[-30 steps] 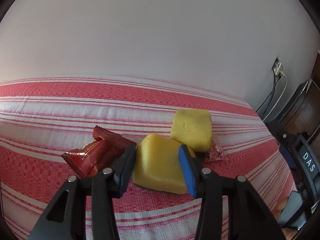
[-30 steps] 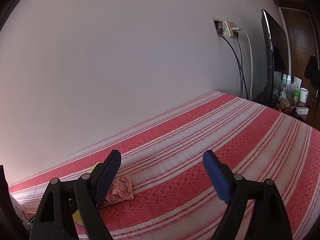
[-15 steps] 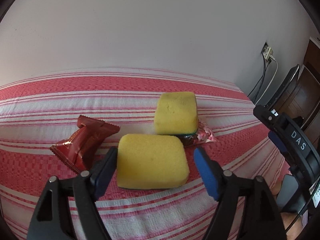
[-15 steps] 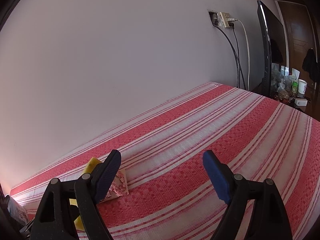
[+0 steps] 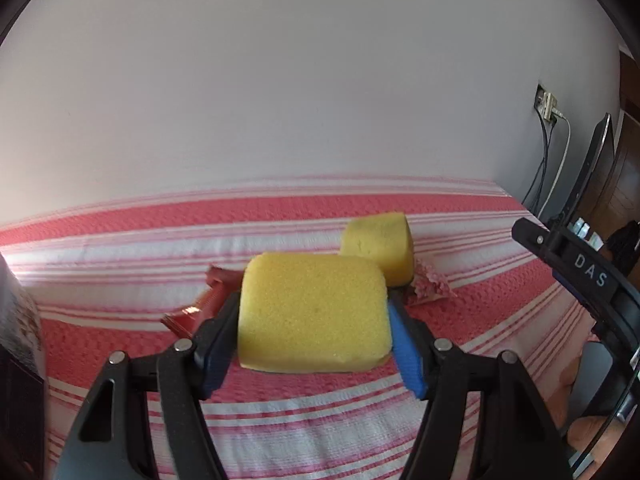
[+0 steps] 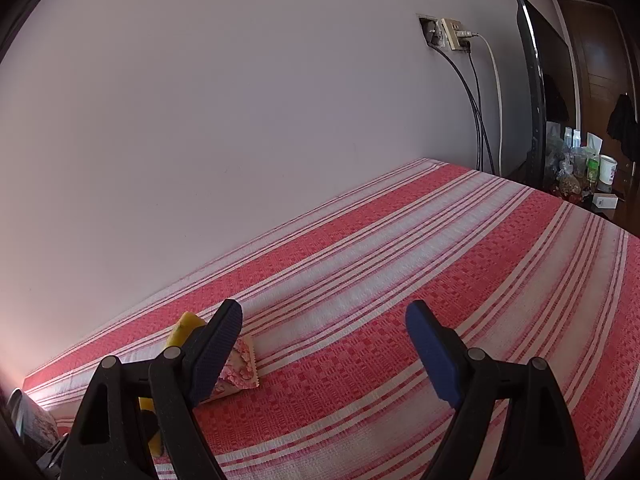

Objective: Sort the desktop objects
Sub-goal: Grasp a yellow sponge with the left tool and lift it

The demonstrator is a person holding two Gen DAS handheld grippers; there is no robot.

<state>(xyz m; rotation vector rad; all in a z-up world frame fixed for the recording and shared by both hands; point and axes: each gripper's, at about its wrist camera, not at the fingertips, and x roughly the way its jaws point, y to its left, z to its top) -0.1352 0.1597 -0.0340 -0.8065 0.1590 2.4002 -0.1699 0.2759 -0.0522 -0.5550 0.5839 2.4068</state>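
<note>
My left gripper [image 5: 314, 332] is shut on a yellow sponge [image 5: 312, 312] and holds it above the red-and-white striped cloth [image 5: 280, 432]. Behind it lie a second yellow sponge [image 5: 380, 244], a red snack packet [image 5: 200, 308] on the left and a pink floral packet [image 5: 430, 286] on the right. My right gripper [image 6: 324, 354] is open and empty over the cloth. In the right wrist view the pink floral packet [image 6: 240, 372] and a bit of the second sponge [image 6: 184, 328] show behind its left finger.
A white wall [image 5: 320, 100] runs along the cloth's far edge. A wall socket with cables [image 6: 452, 36], a dark monitor [image 6: 536, 92] and small bottles and cups [image 6: 588, 168] stand at the far right. A dark object [image 5: 16, 344] sits at the left edge.
My left gripper let go of the sponge on the cloth, opened wide, then closed on it again and lifted it. My right gripper stayed open and shifted slightly.
</note>
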